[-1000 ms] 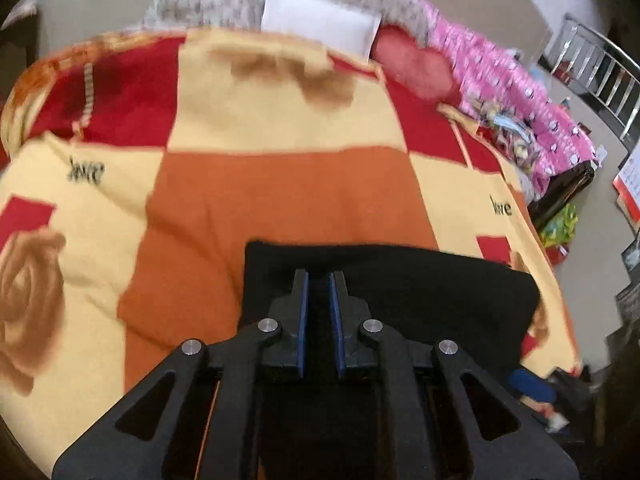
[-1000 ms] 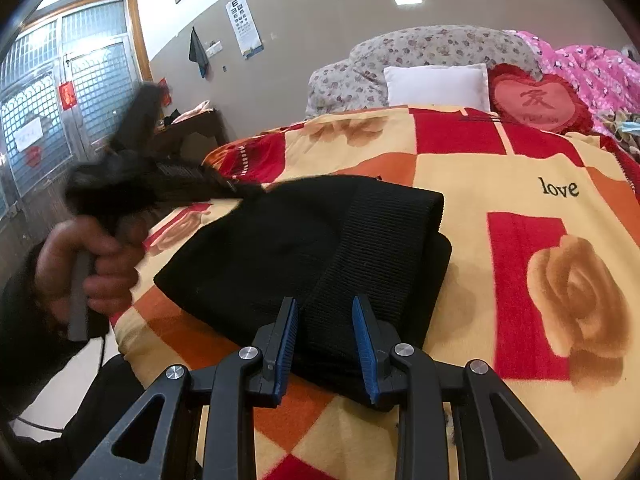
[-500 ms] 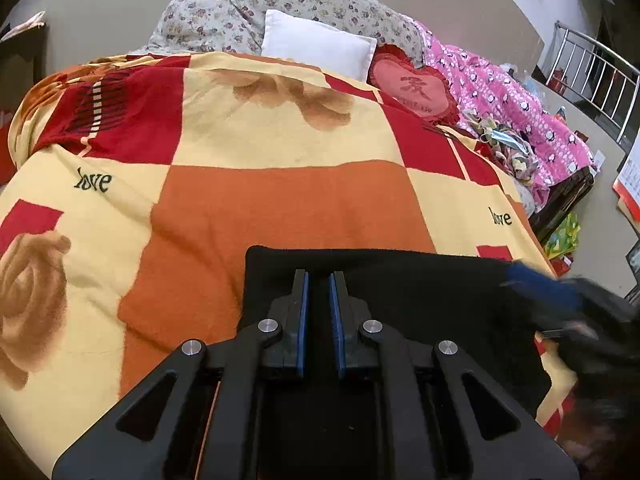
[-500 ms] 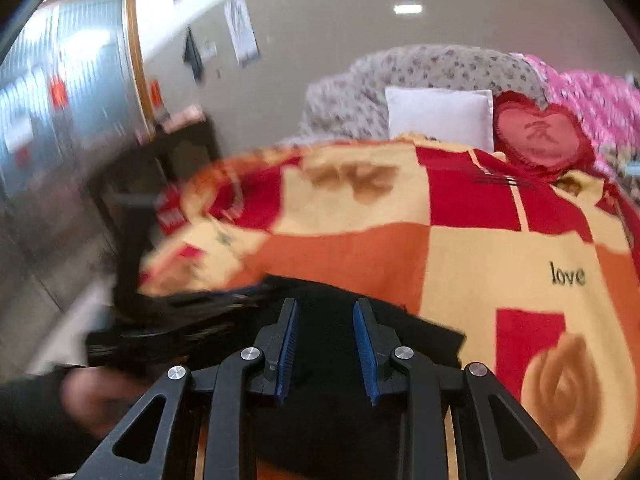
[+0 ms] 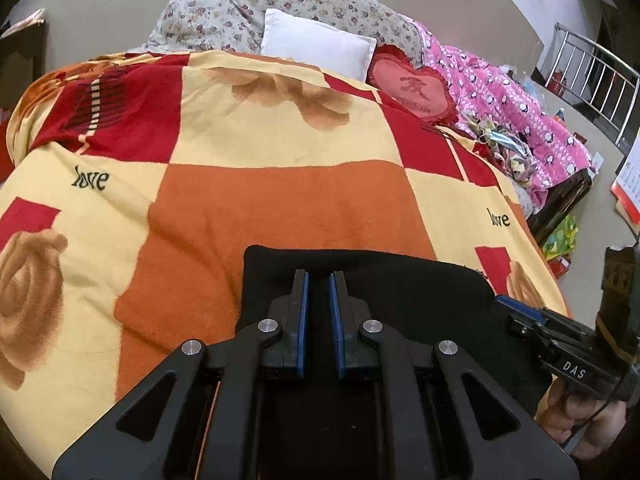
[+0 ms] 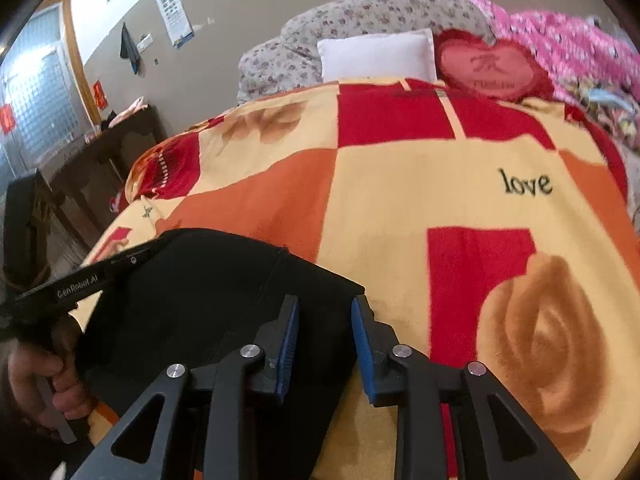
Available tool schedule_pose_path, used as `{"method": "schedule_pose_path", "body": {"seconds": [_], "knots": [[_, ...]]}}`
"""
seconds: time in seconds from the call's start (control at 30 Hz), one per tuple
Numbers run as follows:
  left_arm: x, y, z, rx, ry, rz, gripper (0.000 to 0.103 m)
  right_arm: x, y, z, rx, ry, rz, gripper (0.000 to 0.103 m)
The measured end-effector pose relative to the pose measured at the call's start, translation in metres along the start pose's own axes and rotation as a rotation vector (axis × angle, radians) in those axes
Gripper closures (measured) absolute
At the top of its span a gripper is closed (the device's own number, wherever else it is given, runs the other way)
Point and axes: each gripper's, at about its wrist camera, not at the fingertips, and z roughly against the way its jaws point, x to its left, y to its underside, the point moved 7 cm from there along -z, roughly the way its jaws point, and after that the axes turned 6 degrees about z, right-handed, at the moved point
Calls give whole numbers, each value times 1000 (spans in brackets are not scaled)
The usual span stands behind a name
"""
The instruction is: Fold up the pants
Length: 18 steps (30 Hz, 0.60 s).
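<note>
Lying folded into a thick rectangular bundle near the foot edge of the bed, the black pants (image 5: 400, 284) look soft and matte, with a faint ribbed knit where the upper layer ends in a straight hem (image 6: 224, 280). They rest on a fleecy blanket (image 5: 280, 208) printed in big squares of orange, cream and red, with brown roses and the word "love" in dark script.

The left gripper (image 5: 318, 300), black plastic with blue rubber pads, hovers over the middle of the bundle; its pads stand parallel with only a narrow gap between them, and nothing shows in that gap. Whether the tips touch the cloth I cannot tell. The right gripper (image 6: 325, 328) is over the bundle's right-hand corner, its blue pads spread noticeably wider, with the corner of the fabric lying below and between them; they are not pressed onto it.

Each tool shows up in the other's view, a bare hand (image 6: 44, 384) wrapped round the left handle, another (image 5: 580, 420) on the right one.

At the head of the bed sit a plain white pillow (image 5: 316, 48), a frilled red heart-shaped cushion (image 5: 412, 90), a quilt in small grey floral print (image 5: 240, 8) and a bright pink patterned cover (image 5: 512, 100).
</note>
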Motion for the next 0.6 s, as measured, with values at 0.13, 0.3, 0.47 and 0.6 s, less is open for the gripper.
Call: {"method": "schedule_pose_path", "body": {"seconds": [0.13,0.3,0.47,0.6], "knots": [[-1,0,0,-2,-15,-9,93,1,-2,8,27,-14,4,74],[-1,0,-1,-3,-21,-13,93,47,-13,70,-136,-25,143,74],[-1,0,-1,-3,-20,-13,93,78,31,47,3,35,317,75],[0,0,-1,-4,-27,-18,93,57,47,45,-45,-44,196,75]]}}
